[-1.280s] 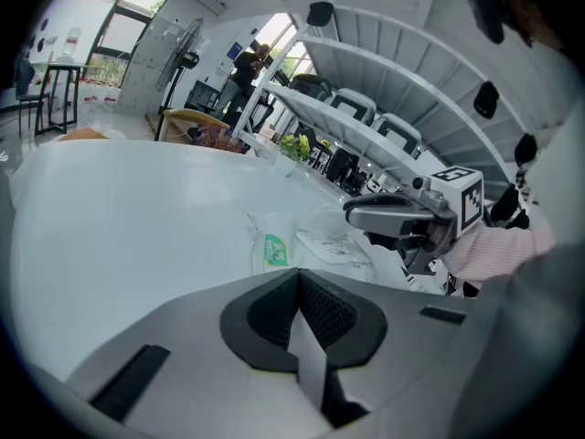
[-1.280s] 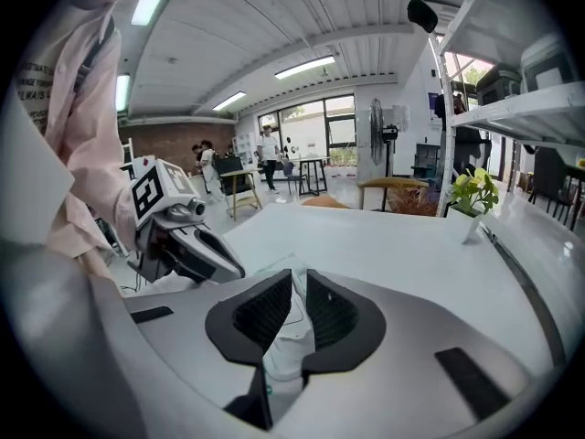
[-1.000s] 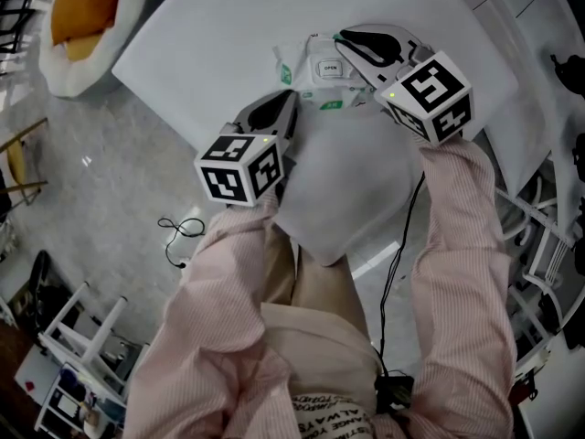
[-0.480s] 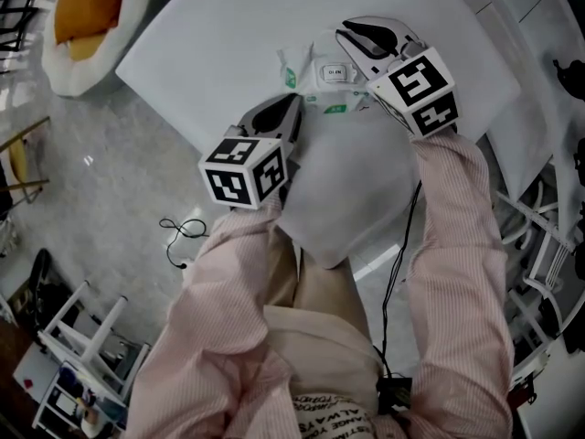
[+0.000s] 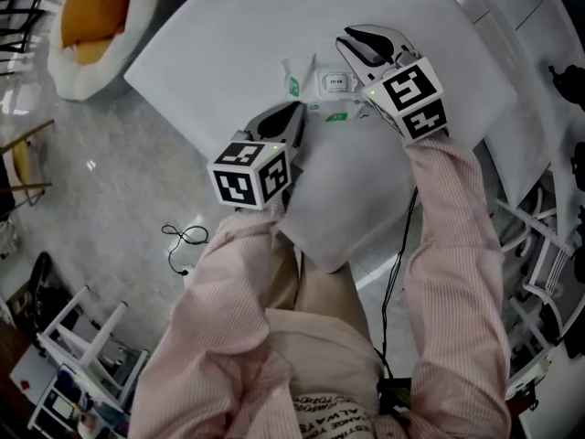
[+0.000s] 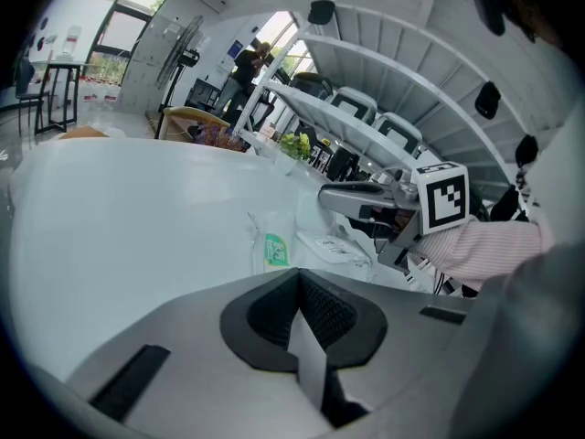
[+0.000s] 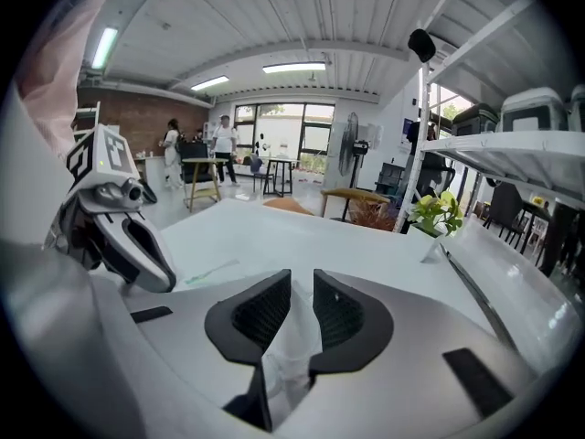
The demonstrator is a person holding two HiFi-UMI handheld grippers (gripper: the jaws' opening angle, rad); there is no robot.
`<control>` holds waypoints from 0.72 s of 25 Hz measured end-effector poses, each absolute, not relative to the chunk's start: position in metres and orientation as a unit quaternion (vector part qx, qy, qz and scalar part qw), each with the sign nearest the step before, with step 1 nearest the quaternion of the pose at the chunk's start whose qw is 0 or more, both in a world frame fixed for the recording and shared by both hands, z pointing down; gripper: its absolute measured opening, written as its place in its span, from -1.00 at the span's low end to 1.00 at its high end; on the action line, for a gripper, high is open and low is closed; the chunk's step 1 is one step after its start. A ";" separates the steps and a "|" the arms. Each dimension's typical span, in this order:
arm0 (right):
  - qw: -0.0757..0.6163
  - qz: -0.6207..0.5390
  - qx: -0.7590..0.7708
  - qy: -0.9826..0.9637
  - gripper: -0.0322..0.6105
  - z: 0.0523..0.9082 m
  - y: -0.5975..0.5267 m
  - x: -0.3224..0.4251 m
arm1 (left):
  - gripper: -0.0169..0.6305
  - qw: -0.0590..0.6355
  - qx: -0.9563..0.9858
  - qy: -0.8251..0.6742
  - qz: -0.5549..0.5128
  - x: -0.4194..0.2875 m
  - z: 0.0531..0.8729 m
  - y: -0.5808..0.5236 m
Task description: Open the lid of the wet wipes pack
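The wet wipes pack, white with green print and a flat lid, lies on the white table. In the left gripper view the pack lies just ahead. My left gripper reaches its near left corner. Its jaws are shut on a thin pale strip, apparently the pack's edge. My right gripper hovers over the pack's right side. Its jaws have just been opening, and a crumpled white fold of wrapper still fills the gap, touching both pads.
A white pet bed with an orange cushion sits on the floor to the left. A black cable lies below the table's edge. White stools stand at the lower left, a wire rack at the right. A potted plant stands beyond the table.
The right gripper's marker cube has shifted a little left and turned slightly. The left gripper and the pack keep their places relative to each other.
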State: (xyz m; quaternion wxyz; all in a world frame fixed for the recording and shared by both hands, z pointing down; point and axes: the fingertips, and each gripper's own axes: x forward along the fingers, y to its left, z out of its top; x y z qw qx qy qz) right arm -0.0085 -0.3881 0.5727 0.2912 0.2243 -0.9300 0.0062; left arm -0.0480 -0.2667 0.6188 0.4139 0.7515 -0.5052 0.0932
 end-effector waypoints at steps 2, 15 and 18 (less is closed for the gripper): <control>0.264 0.023 0.237 -0.935 -0.71 0.563 -0.390 -0.007 | -0.95 0.416 0.753 -0.502 0.087 -0.049 0.619 -0.266; 0.200 0.057 0.288 -0.935 -0.86 0.488 -0.359 0.015 | -0.95 0.304 0.808 -0.501 0.058 -0.052 0.518 -0.253; 0.172 0.076 0.308 -0.933 -0.88 0.468 -0.344 0.021 | -0.95 0.277 0.814 -0.508 0.050 -0.059 0.488 -0.249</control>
